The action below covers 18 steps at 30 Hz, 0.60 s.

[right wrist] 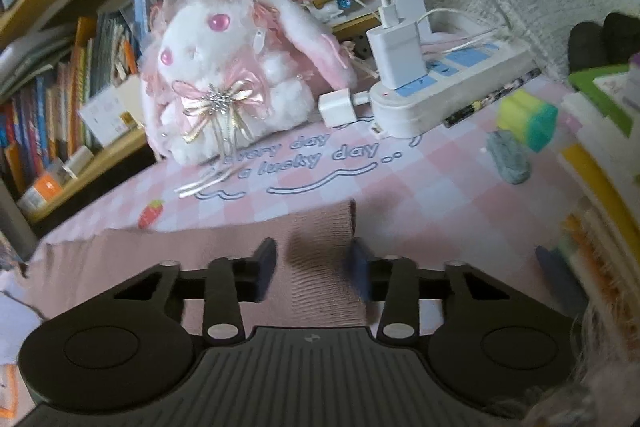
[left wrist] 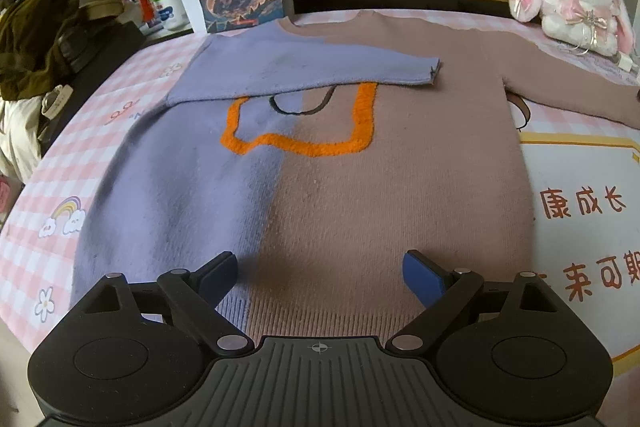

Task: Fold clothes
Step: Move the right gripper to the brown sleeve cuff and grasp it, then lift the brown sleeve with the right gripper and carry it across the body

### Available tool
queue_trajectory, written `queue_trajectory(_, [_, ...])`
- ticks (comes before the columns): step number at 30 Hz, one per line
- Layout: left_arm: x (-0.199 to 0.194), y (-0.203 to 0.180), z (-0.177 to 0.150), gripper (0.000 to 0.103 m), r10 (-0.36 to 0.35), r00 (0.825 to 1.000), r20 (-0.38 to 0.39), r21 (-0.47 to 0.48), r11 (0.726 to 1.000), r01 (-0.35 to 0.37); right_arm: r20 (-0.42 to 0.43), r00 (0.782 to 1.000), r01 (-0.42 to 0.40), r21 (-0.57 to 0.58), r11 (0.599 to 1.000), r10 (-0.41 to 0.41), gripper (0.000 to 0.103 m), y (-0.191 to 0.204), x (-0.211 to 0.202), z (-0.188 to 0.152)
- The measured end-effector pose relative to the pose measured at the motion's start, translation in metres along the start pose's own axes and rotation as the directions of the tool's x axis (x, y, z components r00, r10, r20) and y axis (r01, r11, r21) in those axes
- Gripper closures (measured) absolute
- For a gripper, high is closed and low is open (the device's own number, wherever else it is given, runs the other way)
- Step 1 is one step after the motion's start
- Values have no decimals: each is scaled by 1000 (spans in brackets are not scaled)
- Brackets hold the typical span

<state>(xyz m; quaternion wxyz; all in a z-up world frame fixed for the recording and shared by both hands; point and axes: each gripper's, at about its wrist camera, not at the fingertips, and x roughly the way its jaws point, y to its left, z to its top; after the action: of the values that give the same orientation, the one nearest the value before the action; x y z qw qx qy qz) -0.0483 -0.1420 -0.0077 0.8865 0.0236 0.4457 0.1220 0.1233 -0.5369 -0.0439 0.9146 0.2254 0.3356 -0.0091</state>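
The right gripper (right wrist: 314,269) has its dark blue pads (right wrist: 360,273) narrowed around the ribbed cuff (right wrist: 324,239) of the dusty-pink knitted sleeve; the picture is blurred there, so I cannot tell whether the pads already press the knit or stand just off it on each side. To do this step well, the bite should take both layers of the cuff, deep enough that the rib does not slip out when lifted, and no pink-and-white checked tablecloth (right wrist: 420,211) should be caught under the lower edge. Just beyond the cuff the cloth is bare, and farther off stand a white plush rabbit with pink bows (right wrist: 224,83) and a white power strip with chargers (right wrist: 436,83); the lift is best swept leftward, away from those cables. The left gripper (left wrist: 320,273) is spread wide with nothing between its pads, hovering over the near hem of the lilac-and-pink knitted sweater with an orange outline (left wrist: 320,163), which lies flat, front up, on the table. Its lilac left sleeve (left wrist: 304,71) is already folded across the chest, so the pink one should probably land over it, straight and level, cuff towards the left shoulder. A press on the hem by the idle gripper would likely keep the body from dragging.
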Motion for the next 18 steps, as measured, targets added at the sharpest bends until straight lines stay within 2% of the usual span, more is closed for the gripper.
queue_trajectory(5, [2,-2,3,11,-7,1000,2,6,1000,7,23,995,-98,25,995,98,72,-1,-8,2])
queue_trajectory(8, [3,-4,5,11,-15,1000,4,11,1000,15,-5,987,-161,24,987,161,72,2,-7,3])
queue_trajectory(10, [3,-4,7,11,-18,1000,8,13,1000,18,-54,980,-190,3,982,190,72,8,-4,3])
queue_trajectory(14, [3,-6,9,11,-24,1000,17,12,1000,23,-90,981,-182,-94,979,174,72,23,-3,0])
queue_trajectory(18, [3,-6,10,11,-29,999,19,11,1000,29,-70,993,-110,-216,970,97,71,34,-1,0])
